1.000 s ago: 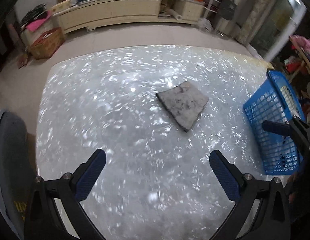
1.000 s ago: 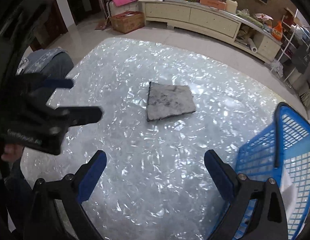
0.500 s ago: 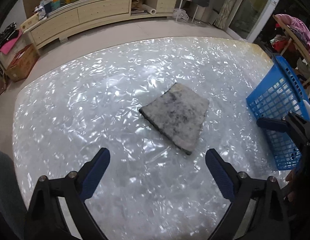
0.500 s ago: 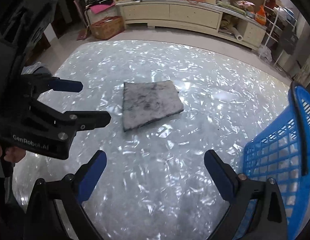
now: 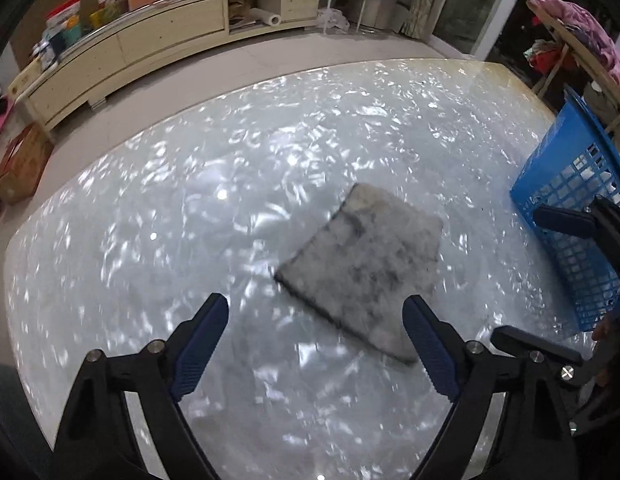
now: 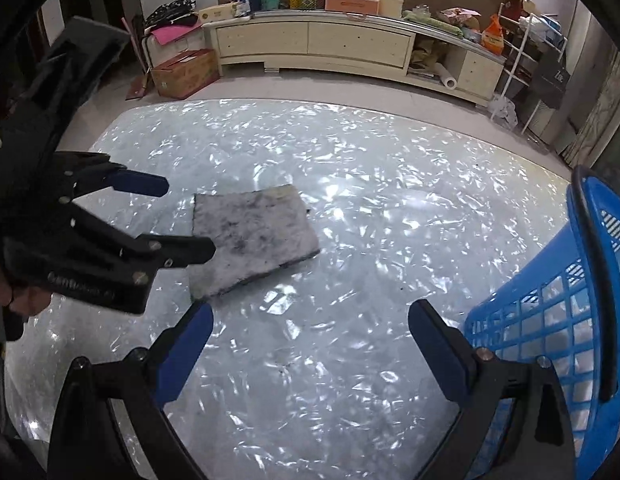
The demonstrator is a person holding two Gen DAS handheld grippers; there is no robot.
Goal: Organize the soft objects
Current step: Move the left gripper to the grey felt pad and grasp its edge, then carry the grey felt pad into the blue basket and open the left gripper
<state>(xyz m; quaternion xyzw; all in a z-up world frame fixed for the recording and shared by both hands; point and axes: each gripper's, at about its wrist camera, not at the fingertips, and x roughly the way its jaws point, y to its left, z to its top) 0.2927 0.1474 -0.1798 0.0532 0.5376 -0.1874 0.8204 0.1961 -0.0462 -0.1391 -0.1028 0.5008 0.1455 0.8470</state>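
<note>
A flat grey stained cloth pad [image 5: 362, 268] lies on the shiny marbled table [image 5: 189, 208]; it also shows in the right wrist view [image 6: 249, 236]. My left gripper [image 5: 316, 340] is open and empty, just in front of the pad's near edge. In the right wrist view the left gripper [image 6: 177, 216] hovers at the pad's left side. My right gripper [image 6: 310, 344] is open and empty, over bare table between the pad and the blue basket [image 6: 570, 312].
The blue plastic basket [image 5: 578, 208] stands at the table's right edge, with something white inside. A long cream sideboard [image 6: 330, 44] with clutter, a cardboard box [image 6: 185, 72] and a white rack [image 6: 530, 60] stand beyond the table.
My left gripper has moved forward and toward the pad, which now lies close to its fingertips. My right gripper has turned slightly; the pad and basket look nearer.
</note>
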